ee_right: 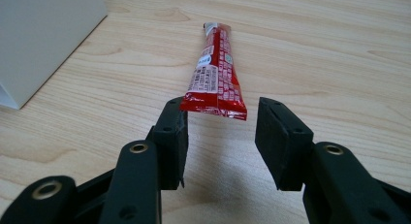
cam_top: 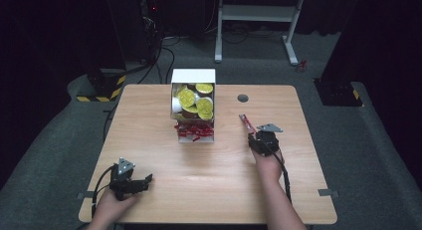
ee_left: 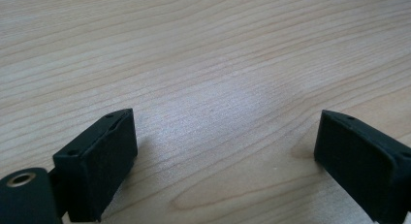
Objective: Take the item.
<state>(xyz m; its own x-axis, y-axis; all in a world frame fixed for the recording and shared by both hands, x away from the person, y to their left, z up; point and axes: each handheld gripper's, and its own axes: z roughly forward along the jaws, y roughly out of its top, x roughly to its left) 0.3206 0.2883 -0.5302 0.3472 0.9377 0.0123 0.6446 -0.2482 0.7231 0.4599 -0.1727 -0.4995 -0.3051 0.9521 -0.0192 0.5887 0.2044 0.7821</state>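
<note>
At the near left of the table (cam_top: 149,200), the left gripper (cam_top: 144,181) rests low over bare wood with its jaws spread wide and nothing between them; it looks idle.

In the middle, toward the far edge, stands a white box (cam_top: 194,76) with one part full of yellow-lidded cups (cam_top: 187,97) and a nearer part holding red sachets (cam_top: 194,130).

To the right of the box, a single red sachet (ee_right: 217,69) lies flat on the wood, well apart from the box. The right gripper (ee_right: 220,132) sits just behind its near end, jaws parted and not pressing on it; the packet's tail only reaches the gap between the fingertips.

My reading is that the sachet is either just set down or about to be picked up, and I cannot tell which. If the sachets are being sorted into the box, this one is still outside it.
</note>
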